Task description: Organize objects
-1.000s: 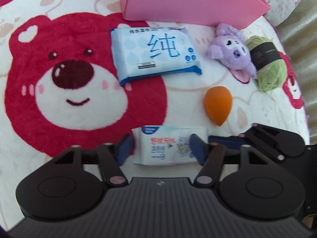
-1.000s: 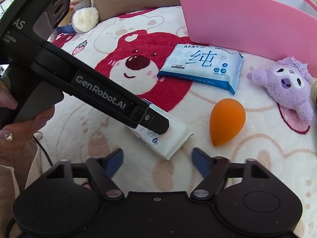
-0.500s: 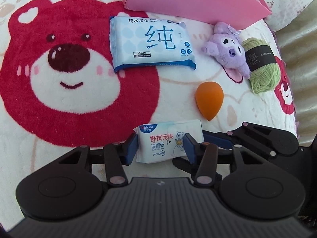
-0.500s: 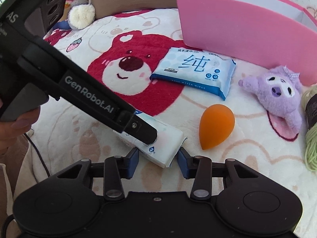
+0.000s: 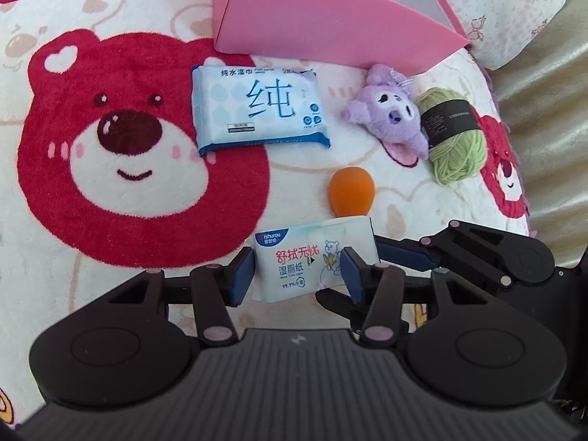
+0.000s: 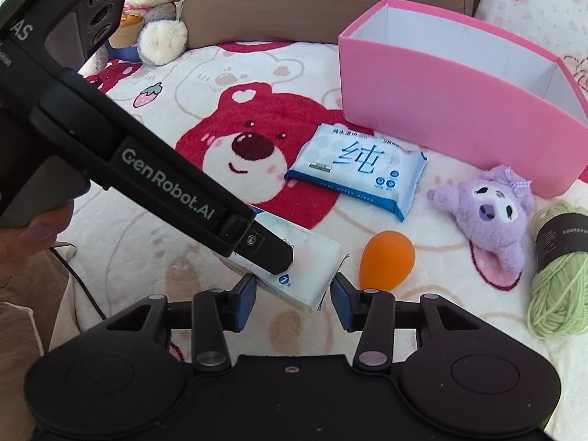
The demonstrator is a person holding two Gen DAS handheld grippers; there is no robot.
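The left gripper (image 5: 297,270) is gripping the small wet-wipe pack (image 5: 316,257) across its width, blue pads pressing both sides, and is carrying it clear of the bear-print blanket (image 5: 110,220); the clamp across the short axis is evidently chosen because the soft pack bends least there. The right gripper (image 6: 293,298) is working at the pack's near corner, seemingly to steady the sagging free end, but its jaws are opening at this moment: the pack's end is lying between the pads, and from this angle contact cannot be confirmed, a sliver of gap appearing on the right side. The load therefore appears to be resting on the left grip alone. The pink box (image 6: 459,110) is standing open-topped at the far edge of the blanket, the likely destination, and from the right wrist view it is showing a bare interior. The remaining items are lying in front of it awaiting collection: the large wipes pack (image 5: 259,108) nearest the box, the purple plush (image 5: 389,121) touching the green yarn ball (image 5: 455,136), and the orange sponge (image 5: 351,191) just beyond the lifted pack.
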